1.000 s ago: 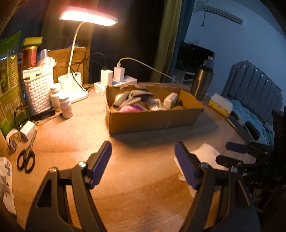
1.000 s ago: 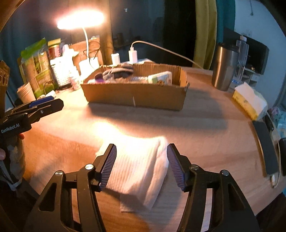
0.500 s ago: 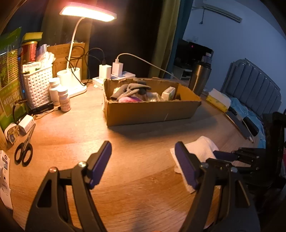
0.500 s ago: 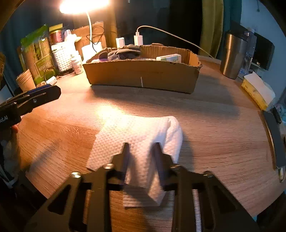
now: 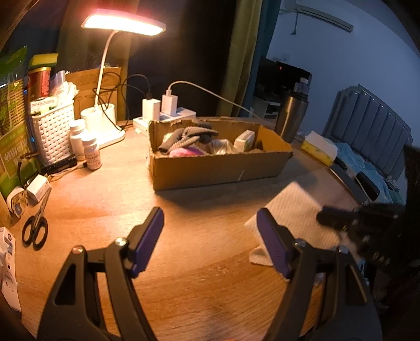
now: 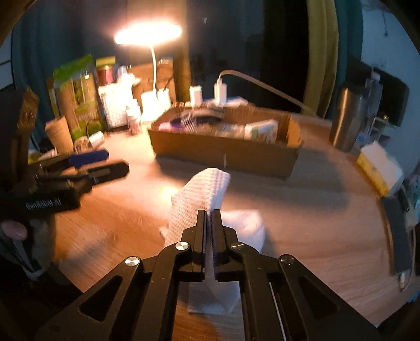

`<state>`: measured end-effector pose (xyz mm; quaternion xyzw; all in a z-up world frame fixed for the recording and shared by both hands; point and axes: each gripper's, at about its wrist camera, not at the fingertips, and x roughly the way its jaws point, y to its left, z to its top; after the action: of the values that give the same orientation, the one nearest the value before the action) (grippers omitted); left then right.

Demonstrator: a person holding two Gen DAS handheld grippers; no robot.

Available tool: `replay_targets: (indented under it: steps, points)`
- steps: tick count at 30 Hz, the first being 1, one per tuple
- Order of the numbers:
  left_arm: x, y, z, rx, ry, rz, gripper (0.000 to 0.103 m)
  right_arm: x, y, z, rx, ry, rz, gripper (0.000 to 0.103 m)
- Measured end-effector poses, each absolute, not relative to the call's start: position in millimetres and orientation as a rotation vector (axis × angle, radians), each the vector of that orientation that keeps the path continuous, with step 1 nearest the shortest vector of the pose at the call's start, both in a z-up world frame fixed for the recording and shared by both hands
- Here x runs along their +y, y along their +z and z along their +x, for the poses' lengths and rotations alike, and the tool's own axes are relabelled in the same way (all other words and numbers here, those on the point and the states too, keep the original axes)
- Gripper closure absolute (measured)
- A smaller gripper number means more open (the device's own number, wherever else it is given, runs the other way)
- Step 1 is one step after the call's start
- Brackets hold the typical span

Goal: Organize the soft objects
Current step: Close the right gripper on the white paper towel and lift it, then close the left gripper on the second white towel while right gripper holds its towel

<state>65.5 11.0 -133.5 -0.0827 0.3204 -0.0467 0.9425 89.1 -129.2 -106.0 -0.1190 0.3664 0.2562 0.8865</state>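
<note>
My right gripper point(image 6: 209, 213) is shut on a white paper towel point(image 6: 202, 194) and lifts its pinched fold off the wooden table; the rest hangs down to the table. The same towel point(image 5: 294, 209) shows in the left wrist view at the right, with the right gripper point(image 5: 325, 217) on it. My left gripper point(image 5: 210, 230) is open and empty above the table, left of the towel. A cardboard box point(image 5: 218, 168) holding gloves and other soft items stands behind; it also shows in the right wrist view point(image 6: 225, 152).
A lit desk lamp point(image 5: 123, 23), a white basket point(image 5: 52, 131), pill bottles point(image 5: 90, 150) and a power strip point(image 5: 168, 115) stand at the back left. Scissors point(image 5: 35, 225) lie at the left. A steel tumbler point(image 5: 291, 118) and tissue box point(image 5: 319, 148) are at the right.
My right gripper closed on the paper towel and raised its fold off the table. My left gripper stayed open and shifted slightly.
</note>
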Motion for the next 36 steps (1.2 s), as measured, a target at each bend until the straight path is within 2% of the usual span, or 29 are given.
replay_targets:
  steps: [7,18,25,36]
  points:
    - [-10,-126,74,0.654,-0.124,-0.138,0.029,-165,-82,97,0.697,0.454,-0.217,0.099]
    - [-83,-136,99,0.726,-0.227,-0.045,0.029,-251,-80,107,0.678,0.335,-0.119,0.099]
    - [-123,-160,112,0.812,-0.277,0.015,0.029,-267,-100,119,0.724,0.346,-0.092,0.099]
    - [-135,-188,124,0.898,-0.249,0.098,0.029,-256,-144,149,0.841,0.375,-0.094,0.099]
